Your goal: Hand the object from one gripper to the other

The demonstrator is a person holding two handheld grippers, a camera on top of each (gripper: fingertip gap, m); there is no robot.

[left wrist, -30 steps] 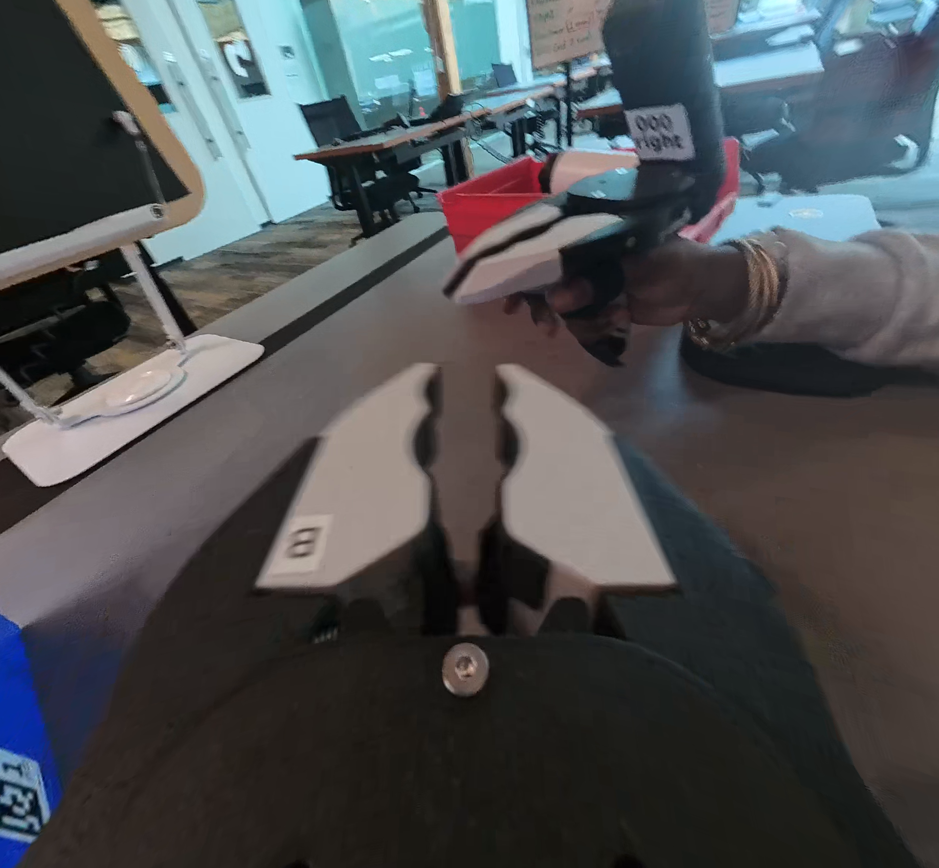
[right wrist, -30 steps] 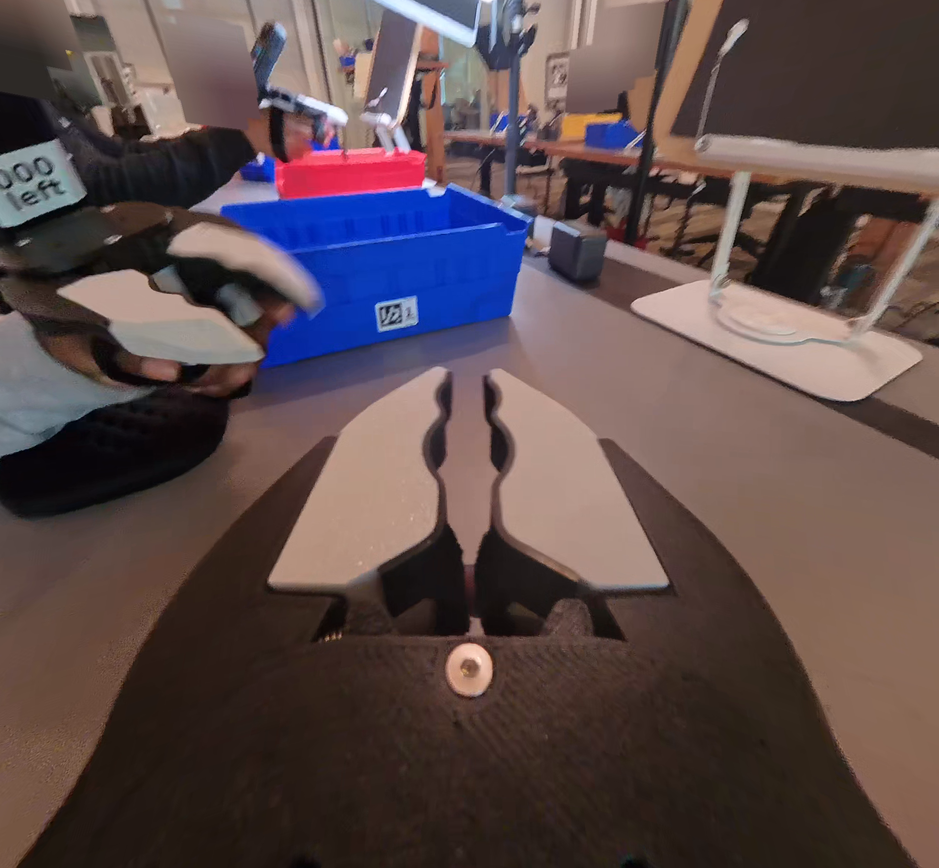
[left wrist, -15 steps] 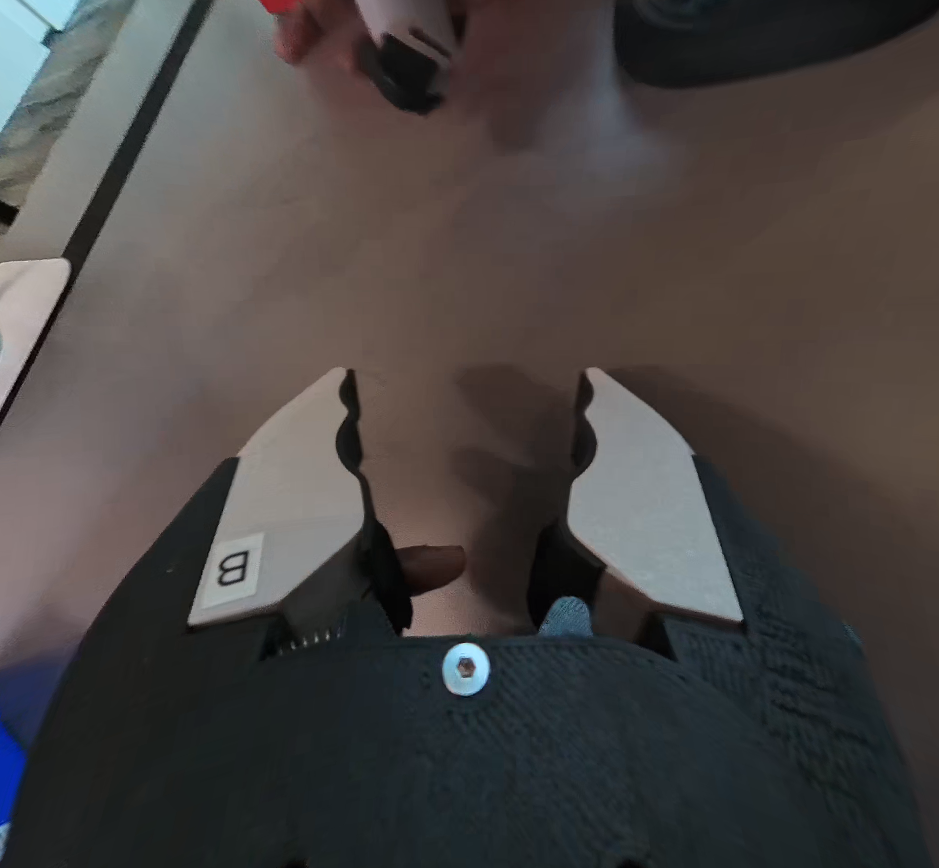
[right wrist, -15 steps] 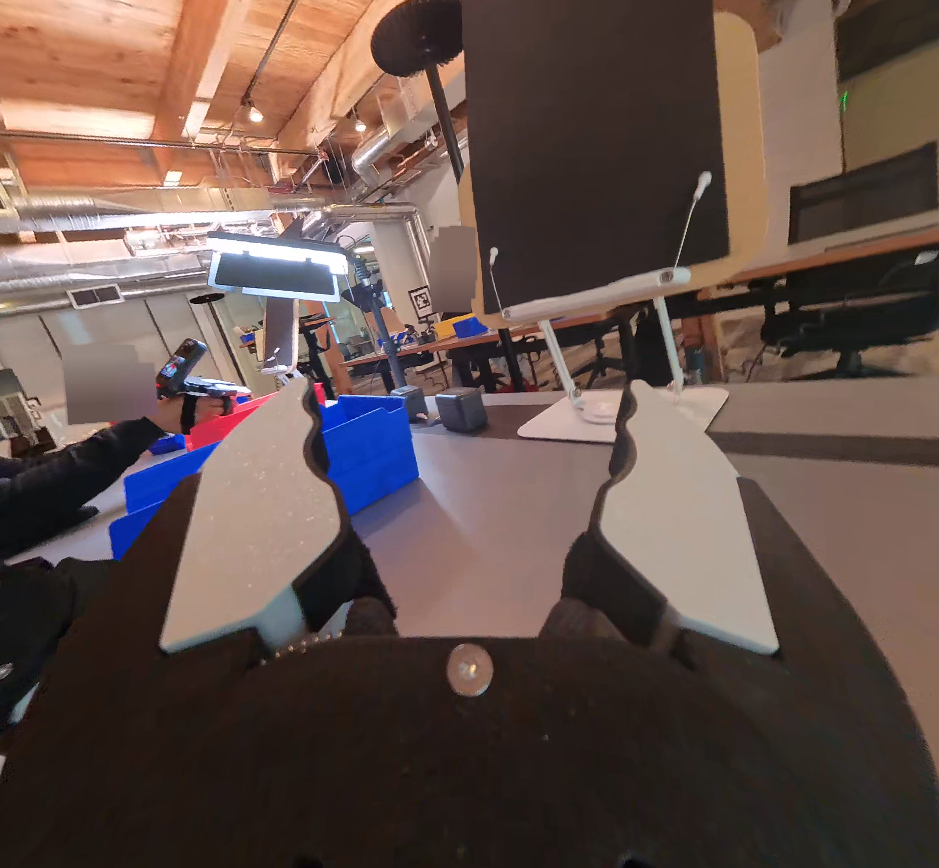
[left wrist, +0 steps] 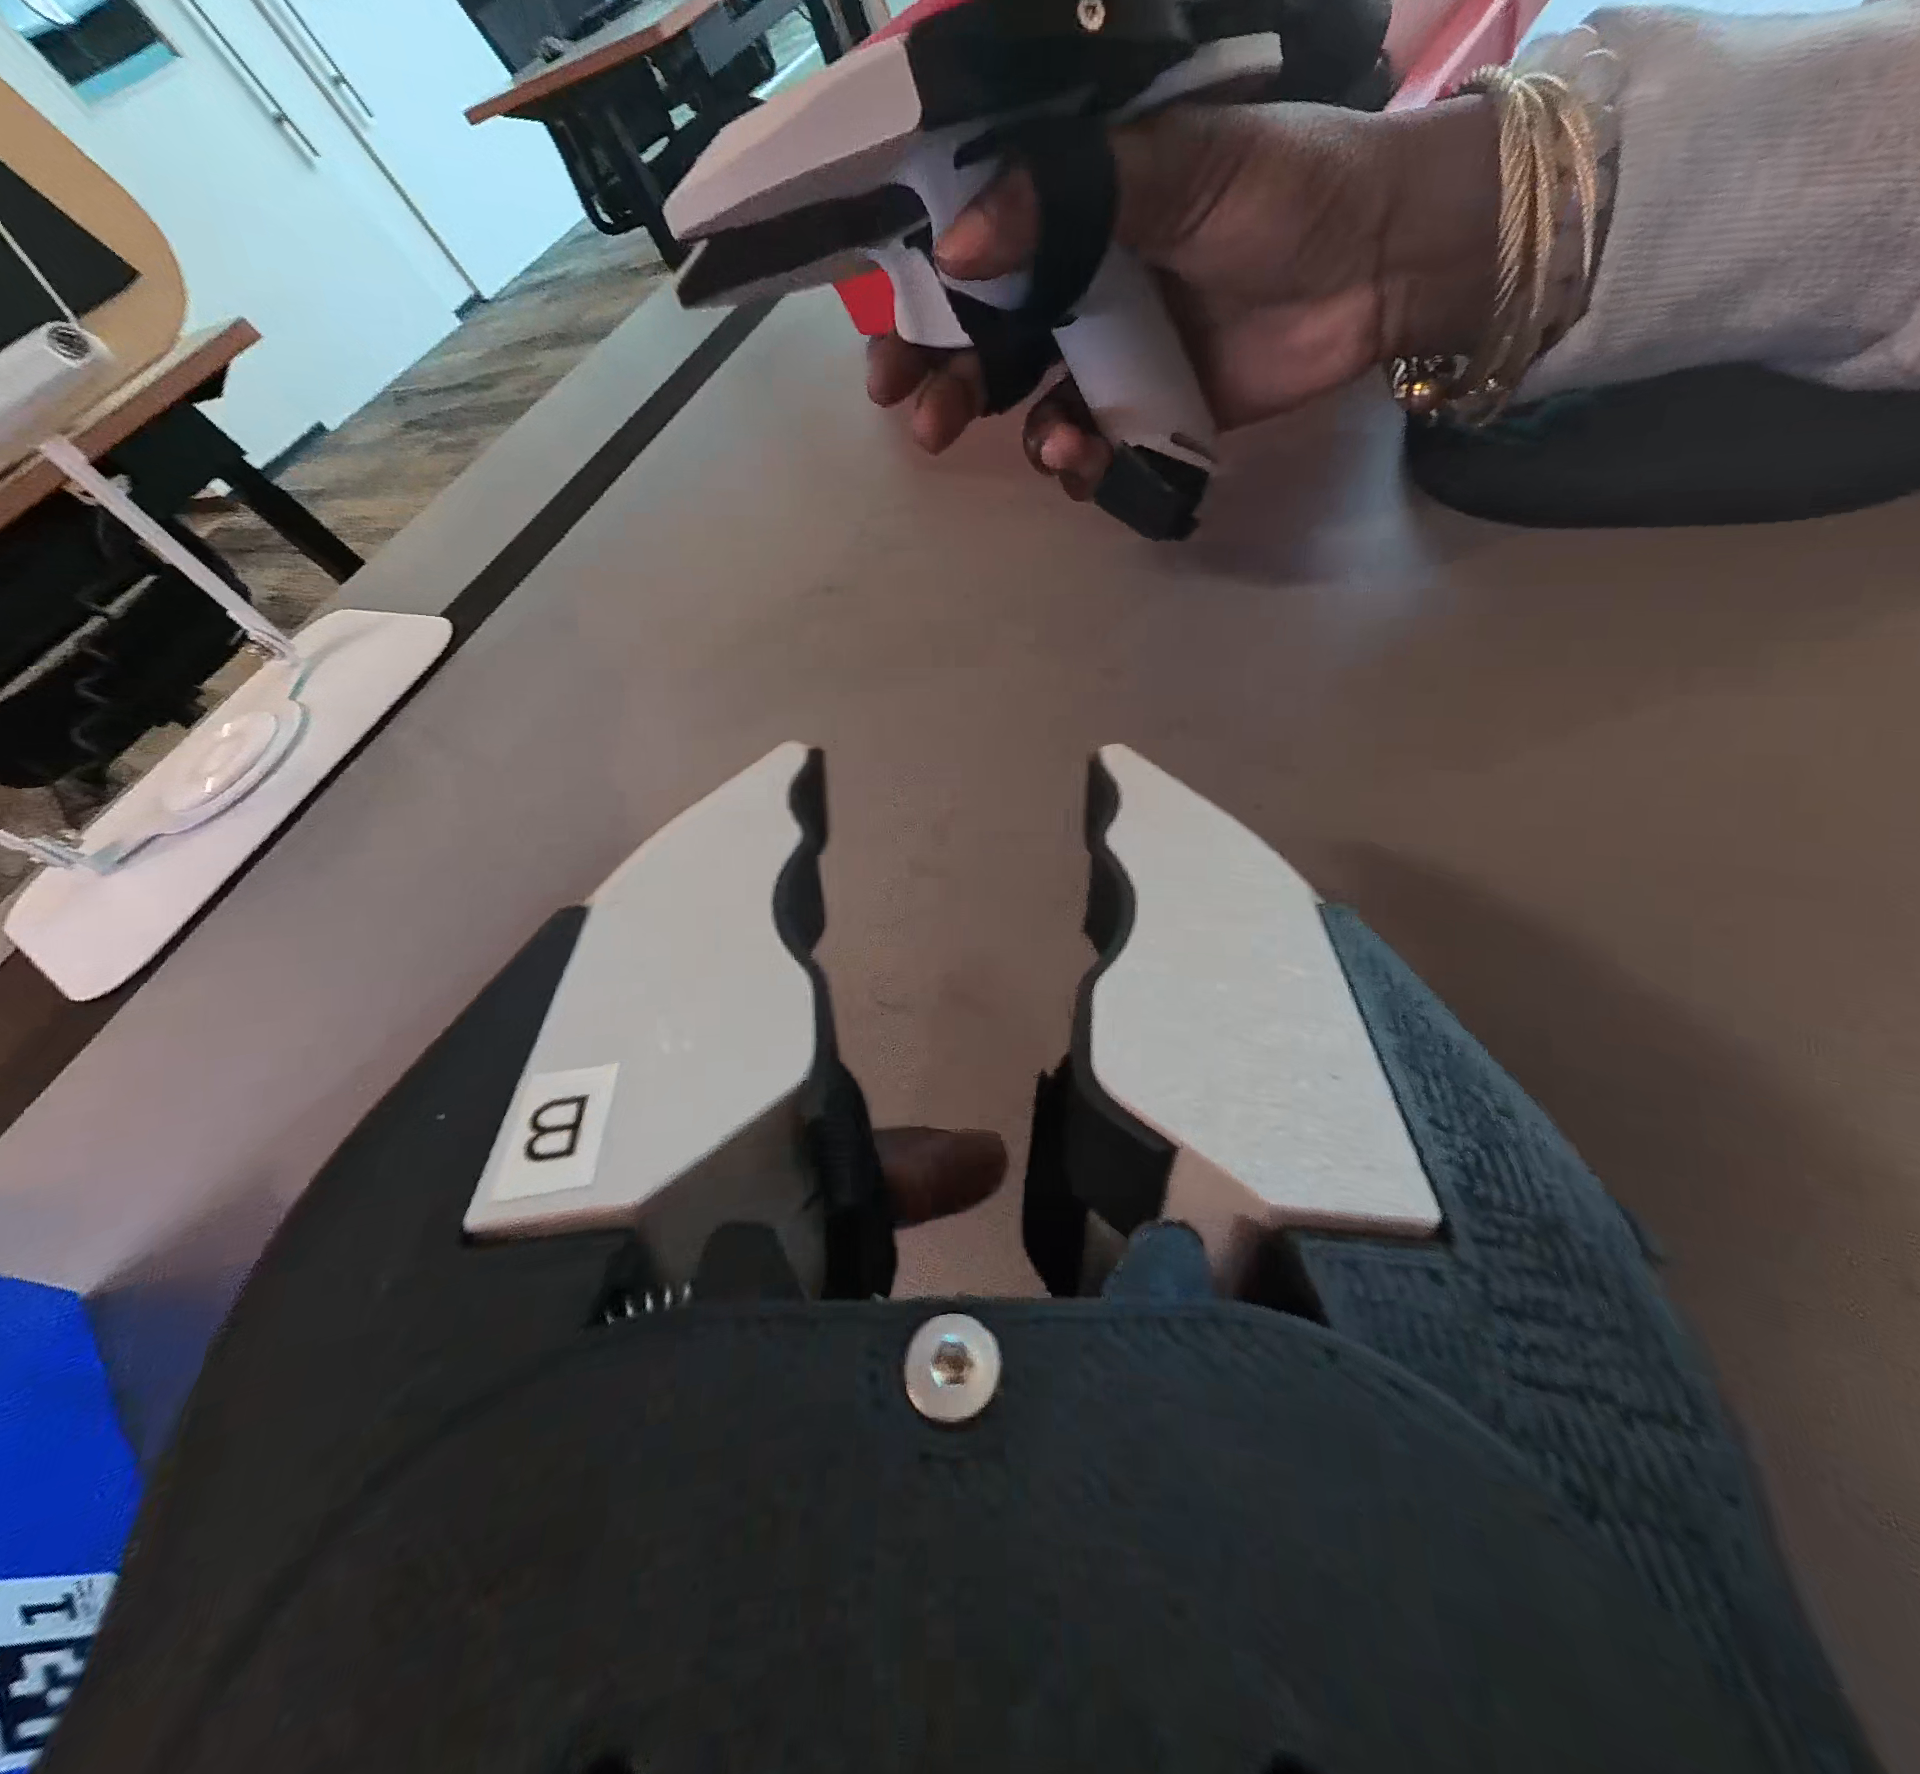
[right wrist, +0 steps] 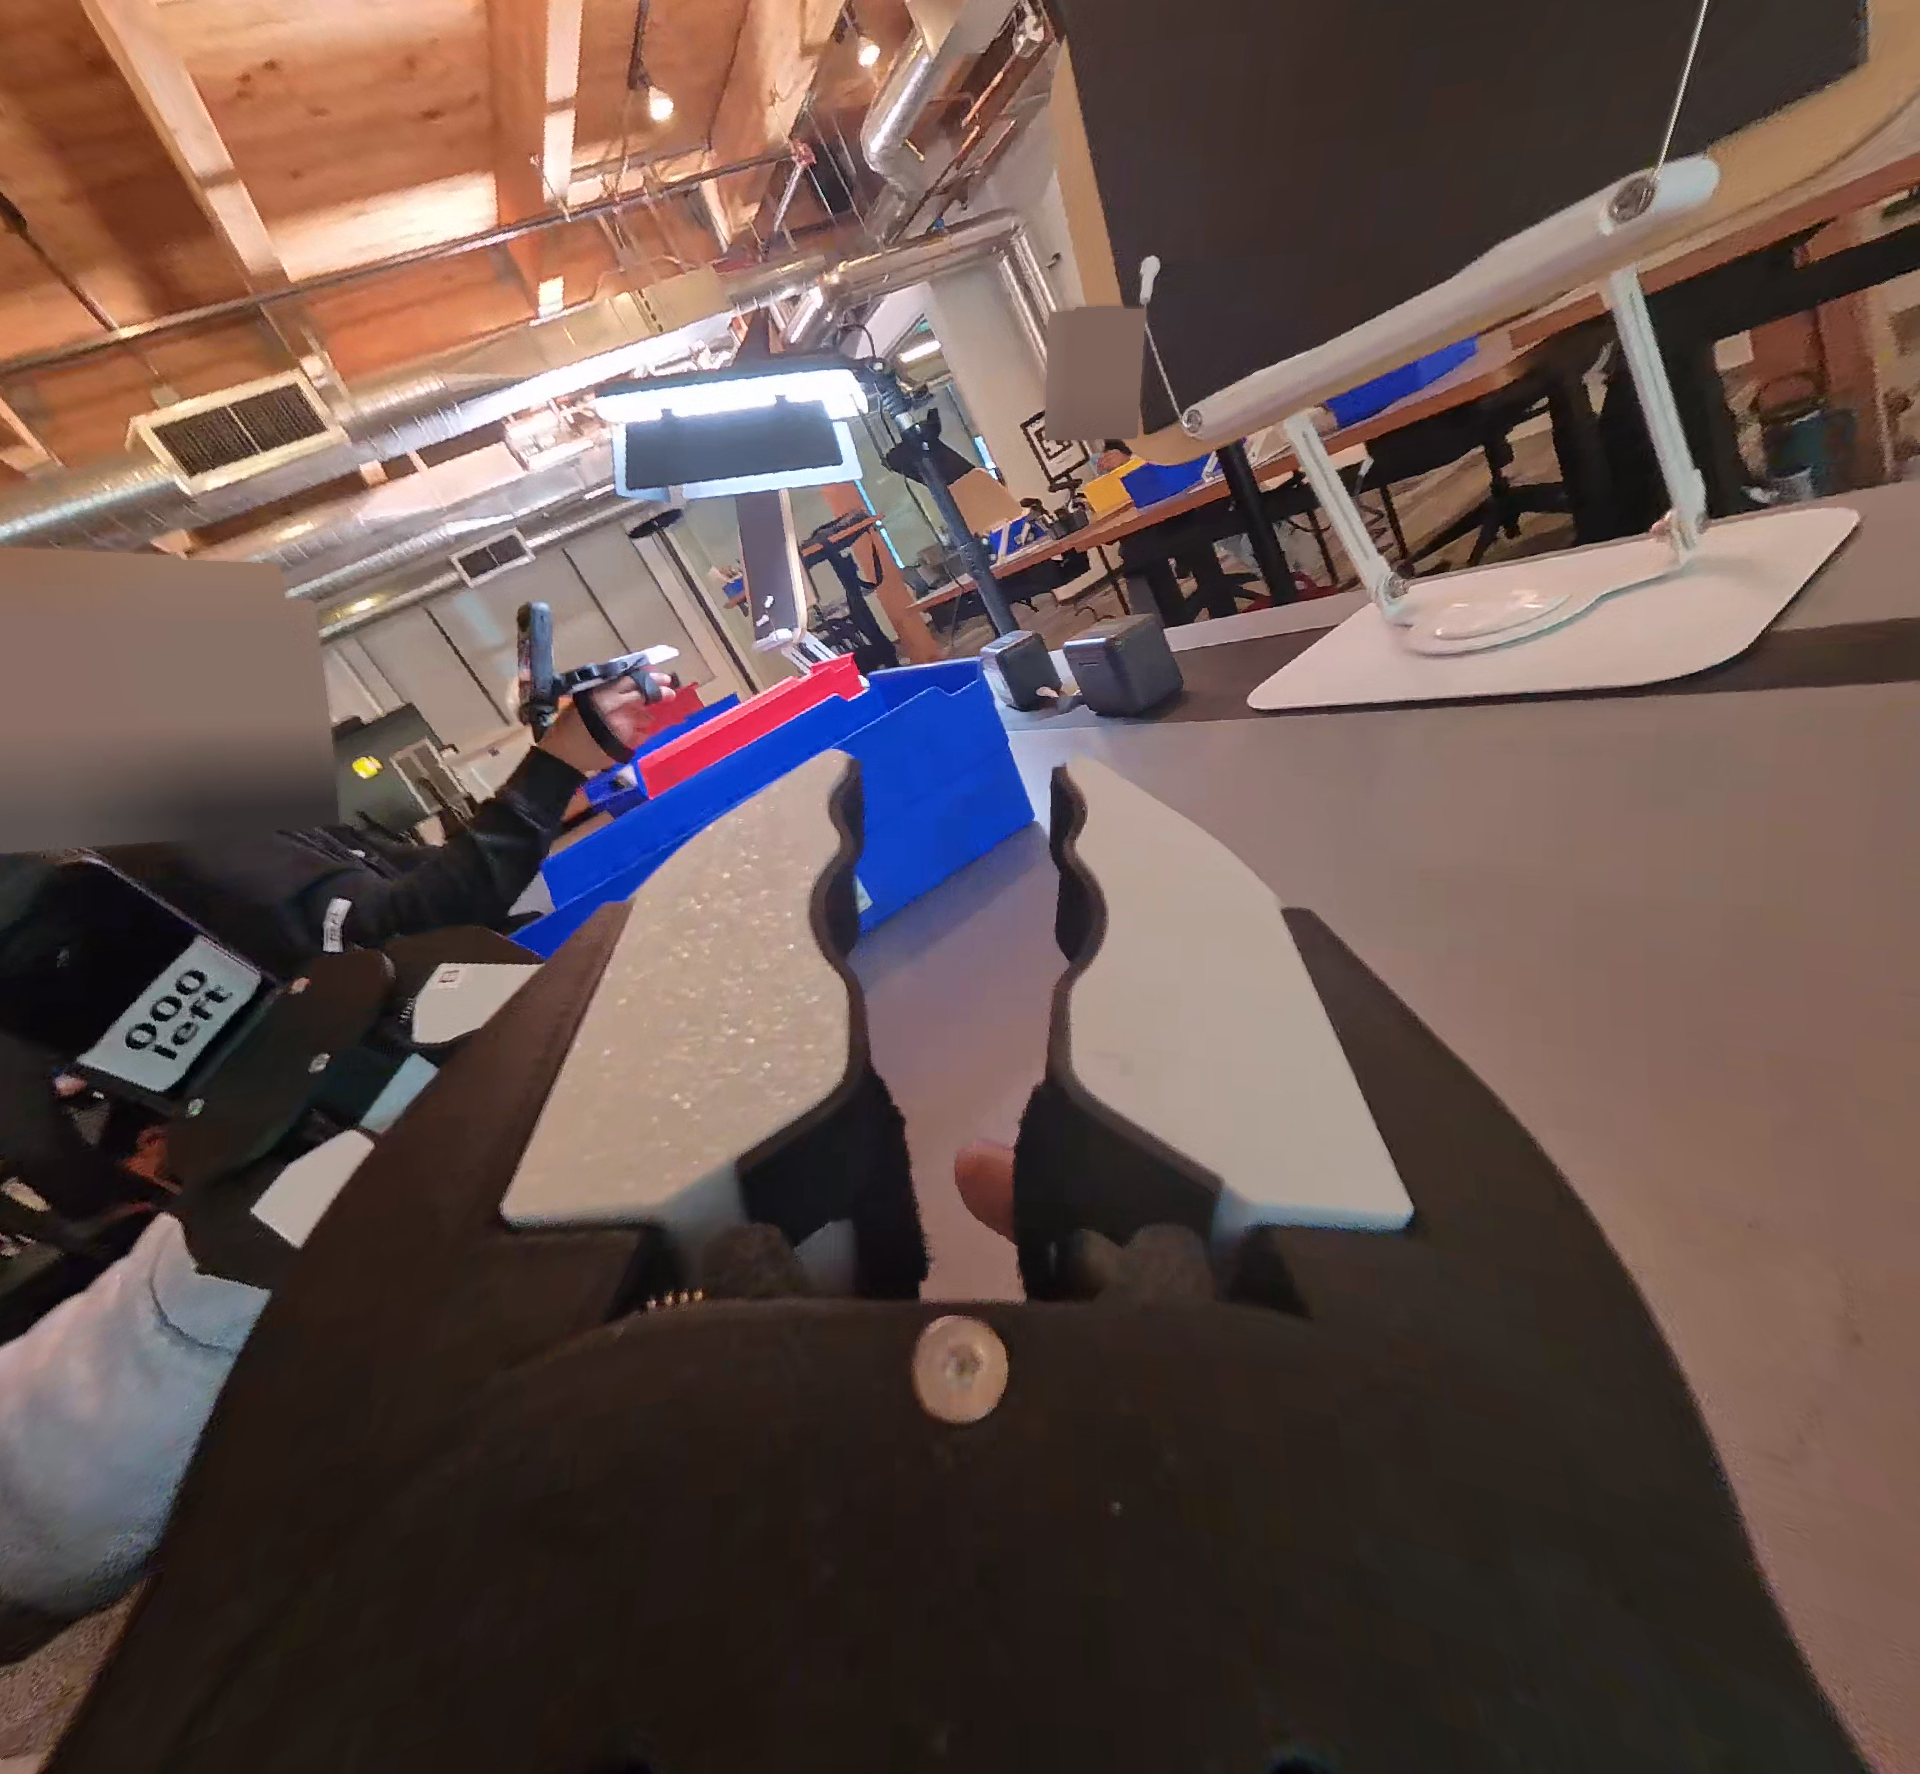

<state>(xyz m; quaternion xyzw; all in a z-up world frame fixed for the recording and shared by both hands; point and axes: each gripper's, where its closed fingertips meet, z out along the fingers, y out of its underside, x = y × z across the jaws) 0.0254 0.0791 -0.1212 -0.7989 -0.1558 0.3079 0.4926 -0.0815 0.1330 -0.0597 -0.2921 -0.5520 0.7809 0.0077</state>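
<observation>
Scalloped grey fingers [left wrist: 707, 955], matte table [left wrist: 1143, 664]

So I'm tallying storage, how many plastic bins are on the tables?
At least 3. A blue bin ahead of the right gripper, a red bin behind it, another red bin behind the right hand. Distant tables may hold more.

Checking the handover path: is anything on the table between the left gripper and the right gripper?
Nothing visible. Only bare table lies between the left gripper and the right gripper. Both are open and empty, and no object to hand over shows in either view.
</observation>
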